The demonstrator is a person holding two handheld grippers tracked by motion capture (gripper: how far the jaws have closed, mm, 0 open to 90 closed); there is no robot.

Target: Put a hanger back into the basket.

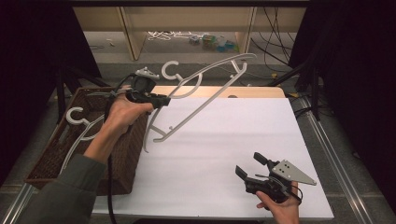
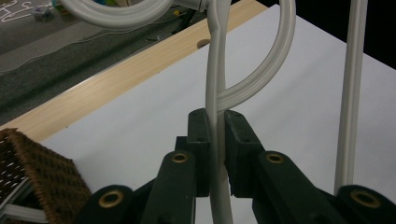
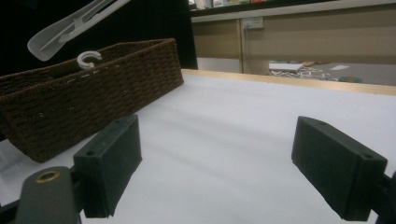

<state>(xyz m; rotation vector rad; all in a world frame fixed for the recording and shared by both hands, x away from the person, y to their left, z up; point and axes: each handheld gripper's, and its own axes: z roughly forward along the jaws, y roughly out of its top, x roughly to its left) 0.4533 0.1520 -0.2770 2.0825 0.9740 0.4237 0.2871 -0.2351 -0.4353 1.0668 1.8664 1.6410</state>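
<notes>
A white plastic hanger hangs tilted in the air over the table's back left. My left gripper is shut on its neck just below the hook. In the left gripper view the two jaws clamp the hanger's stem, with the hook curving above. A brown wicker basket stands at the table's left edge with another white hanger lying inside it. My right gripper is held low over the front right of the white table, open with nothing between its jaws.
In the right gripper view the basket stands ahead on the left, with a hook poking above its rim and the lifted hanger's end higher up. A wooden strip runs along the table's far edge. Shelving and cables lie beyond.
</notes>
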